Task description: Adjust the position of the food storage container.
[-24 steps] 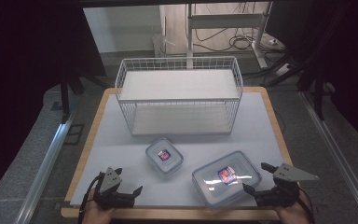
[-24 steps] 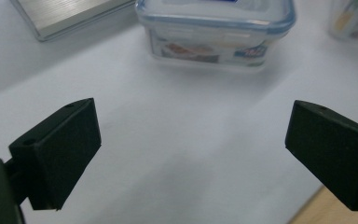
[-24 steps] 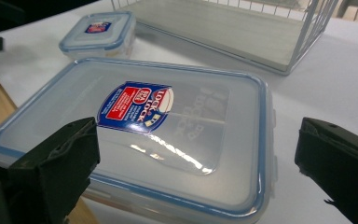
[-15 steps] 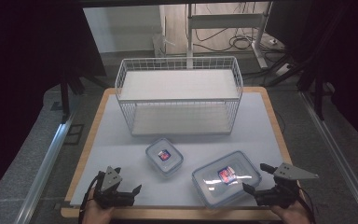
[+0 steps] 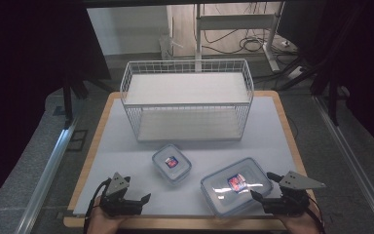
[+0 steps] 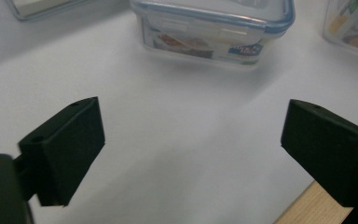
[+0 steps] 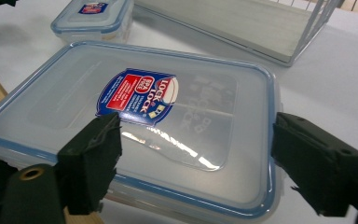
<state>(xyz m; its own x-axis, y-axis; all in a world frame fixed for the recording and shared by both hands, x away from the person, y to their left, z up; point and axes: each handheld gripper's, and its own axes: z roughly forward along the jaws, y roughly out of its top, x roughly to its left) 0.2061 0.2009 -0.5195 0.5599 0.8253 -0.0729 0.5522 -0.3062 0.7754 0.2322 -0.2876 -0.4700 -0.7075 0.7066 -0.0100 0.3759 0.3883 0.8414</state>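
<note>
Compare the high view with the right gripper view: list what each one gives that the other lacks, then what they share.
High view alone: the whole wire basket on the white mat, the left gripper open near the mat's front edge, and the floor beyond with cables.

Right gripper view alone: the label print on the large container, readable as Lock & Lock, and the right gripper open close above its lid.

Both: the large container, the small container and part of the basket.
</note>
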